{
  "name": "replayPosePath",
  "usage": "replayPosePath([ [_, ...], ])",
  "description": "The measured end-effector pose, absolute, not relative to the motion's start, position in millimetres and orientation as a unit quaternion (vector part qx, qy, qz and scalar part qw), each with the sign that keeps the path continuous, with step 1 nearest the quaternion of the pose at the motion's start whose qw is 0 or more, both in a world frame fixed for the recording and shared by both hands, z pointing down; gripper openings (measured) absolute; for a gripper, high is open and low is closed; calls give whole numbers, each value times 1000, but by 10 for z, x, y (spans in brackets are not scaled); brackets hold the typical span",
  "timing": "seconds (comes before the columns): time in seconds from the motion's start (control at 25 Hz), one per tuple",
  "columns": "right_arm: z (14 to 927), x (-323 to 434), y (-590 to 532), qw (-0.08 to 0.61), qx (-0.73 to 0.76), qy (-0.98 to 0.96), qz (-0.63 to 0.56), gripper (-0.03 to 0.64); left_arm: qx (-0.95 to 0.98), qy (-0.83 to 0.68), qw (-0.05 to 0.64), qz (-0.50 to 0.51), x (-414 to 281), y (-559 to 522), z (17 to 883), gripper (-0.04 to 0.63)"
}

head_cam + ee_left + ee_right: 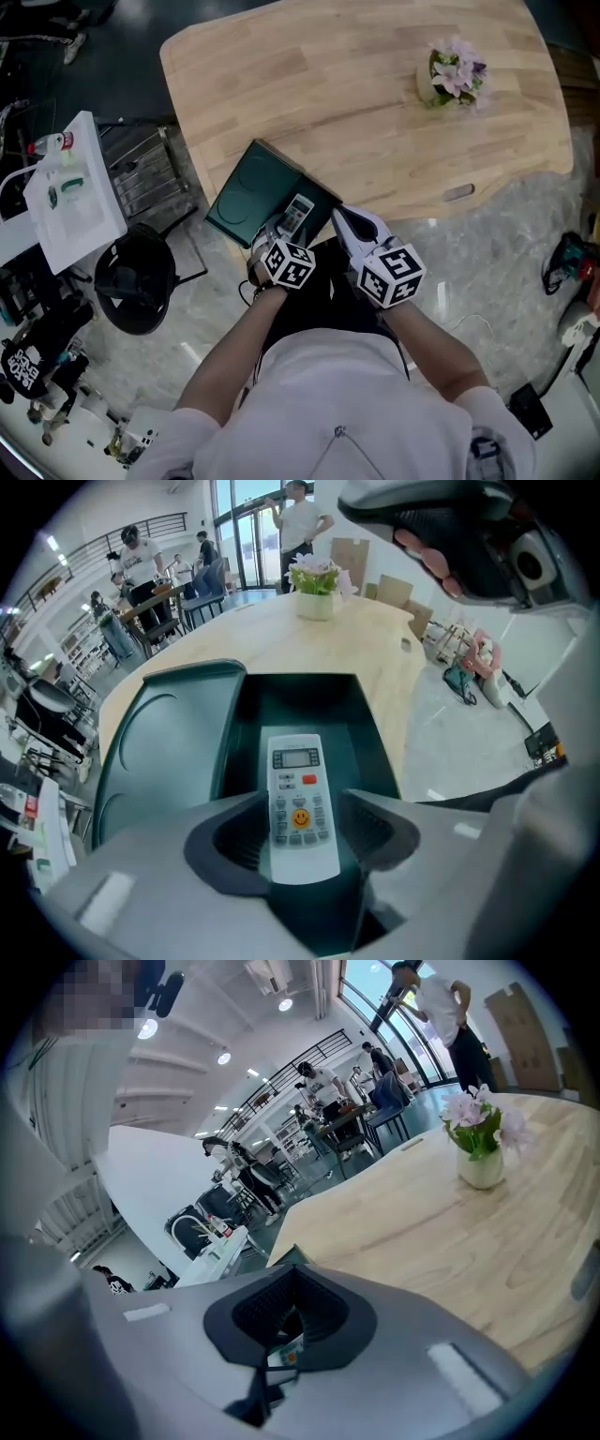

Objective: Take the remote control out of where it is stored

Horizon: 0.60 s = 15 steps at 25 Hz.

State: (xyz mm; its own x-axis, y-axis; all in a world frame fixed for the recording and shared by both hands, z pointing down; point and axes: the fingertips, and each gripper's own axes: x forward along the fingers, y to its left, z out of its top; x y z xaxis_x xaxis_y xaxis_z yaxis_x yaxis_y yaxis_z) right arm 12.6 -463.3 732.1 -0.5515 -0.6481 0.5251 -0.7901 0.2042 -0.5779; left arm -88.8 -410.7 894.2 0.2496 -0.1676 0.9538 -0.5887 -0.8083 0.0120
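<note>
A pale wooden tabletop (375, 103) carries a dark green box (242, 192) at its near edge, open, its lid lying flat to the left of the tray. The left hand-held gripper (302, 797) reaches into the tray with its jaws closed against the two long sides of the remote (295, 761), which lies face up inside the box. The right hand-held gripper (292, 1271) hangs just beside it at the tabletop's edge, jaws pressed together with nothing gripped. A small pot of flowers (453, 77) stands well apart, at the far side
</note>
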Motion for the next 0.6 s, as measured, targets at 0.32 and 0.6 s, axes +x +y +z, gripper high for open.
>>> replayPosePath([
  [0.32, 7385, 36, -4562, 94, 455, -777, 425, 28, 755, -267, 169, 575, -873, -4084, 9076, 282],
  [0.6, 7481, 75, -4516, 106, 452, -775, 430, 28, 755, -247, 198, 575, -873, -4048, 9173, 273],
])
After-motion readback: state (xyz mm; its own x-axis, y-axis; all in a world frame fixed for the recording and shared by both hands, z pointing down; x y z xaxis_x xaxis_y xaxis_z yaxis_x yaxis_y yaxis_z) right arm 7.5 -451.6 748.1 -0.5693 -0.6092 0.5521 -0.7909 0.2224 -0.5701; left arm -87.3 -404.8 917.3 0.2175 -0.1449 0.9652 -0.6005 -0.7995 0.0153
